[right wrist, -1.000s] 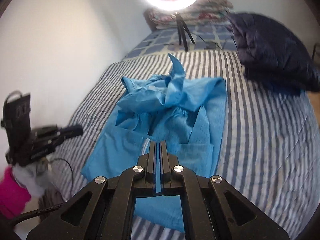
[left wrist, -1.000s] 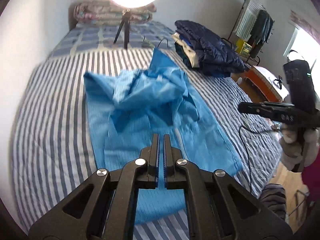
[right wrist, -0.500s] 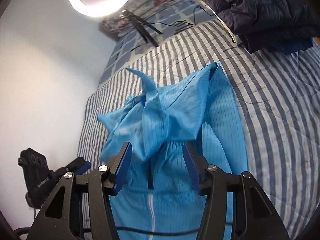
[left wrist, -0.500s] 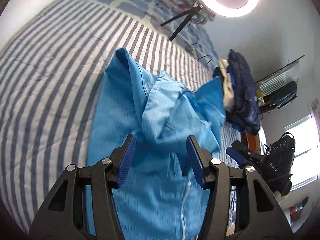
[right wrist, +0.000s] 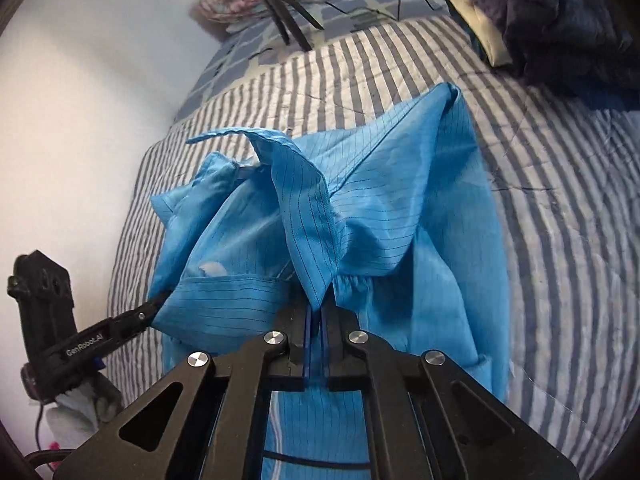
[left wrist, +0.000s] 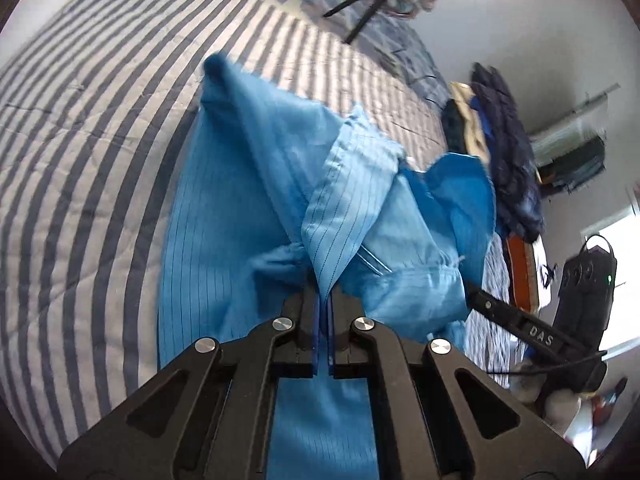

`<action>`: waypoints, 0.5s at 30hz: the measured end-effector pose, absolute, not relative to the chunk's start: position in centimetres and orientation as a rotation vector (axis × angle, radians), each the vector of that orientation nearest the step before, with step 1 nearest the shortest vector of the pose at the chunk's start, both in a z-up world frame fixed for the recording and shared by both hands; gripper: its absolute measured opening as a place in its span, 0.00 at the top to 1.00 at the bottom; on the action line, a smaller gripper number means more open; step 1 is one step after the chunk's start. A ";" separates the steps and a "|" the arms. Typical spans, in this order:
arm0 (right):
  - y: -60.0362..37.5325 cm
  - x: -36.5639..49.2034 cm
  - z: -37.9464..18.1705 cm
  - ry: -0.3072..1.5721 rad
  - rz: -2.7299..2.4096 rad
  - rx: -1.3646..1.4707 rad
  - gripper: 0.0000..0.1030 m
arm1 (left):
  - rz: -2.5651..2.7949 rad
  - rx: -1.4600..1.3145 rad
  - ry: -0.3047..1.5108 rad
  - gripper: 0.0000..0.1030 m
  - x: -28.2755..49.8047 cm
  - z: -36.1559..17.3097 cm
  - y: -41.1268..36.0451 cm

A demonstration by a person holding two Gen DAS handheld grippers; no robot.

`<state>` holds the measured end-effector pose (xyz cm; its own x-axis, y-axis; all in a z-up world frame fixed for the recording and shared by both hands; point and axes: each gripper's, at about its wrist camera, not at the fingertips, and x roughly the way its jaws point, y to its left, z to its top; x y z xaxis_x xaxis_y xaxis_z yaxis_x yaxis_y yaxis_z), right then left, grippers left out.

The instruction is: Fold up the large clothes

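Left gripper [left wrist: 325,300]: jaws brought together on a narrow fold of the blue garment [left wrist: 224,240], having just closed from wide open. Right gripper [right wrist: 322,312]: same state — jaws just closed, pinching a pointed fold of the same cloth. Both tools angle downward over the striped bed cover [left wrist: 80,160].

Risks, as judged from here:
- Each pinch looks thin, taken near the tip of a fold; a brisk lift could let the slick fabric slide out.
- The upper part of the garment is bunched and overlapping, so either gripper may hold more than one layer. Pulling then would drag a sleeve or collar along and spoil the fold line.
- If the two hands move unevenly, the cloth between them twists instead of laying flat.

Position: the garment lies lengthwise on the bed cover, its lower part flat and running beneath both grippers, its crumpled upper part directly ahead of the fingertips. The dark jacket pile [right wrist: 560,20] sits well apart, toward the far side.
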<state>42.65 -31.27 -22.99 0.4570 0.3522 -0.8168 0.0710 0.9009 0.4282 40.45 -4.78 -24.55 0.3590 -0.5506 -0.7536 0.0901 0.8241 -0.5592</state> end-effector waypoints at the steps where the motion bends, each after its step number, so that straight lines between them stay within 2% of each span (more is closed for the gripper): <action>1: -31.3 41.9 -22.5 1.084 0.189 0.428 0.98 | -0.441 -0.457 1.124 1.00 39.5 -23.9 -4.6; 8: -30.2 33.7 -19.4 1.061 0.240 0.327 0.98 | -0.465 -0.341 1.061 1.00 30.6 -20.9 -3.8; 15: -29.5 25.6 -22.6 1.114 0.234 0.300 0.98 | -0.445 -0.306 1.104 1.00 23.5 -24.4 -3.8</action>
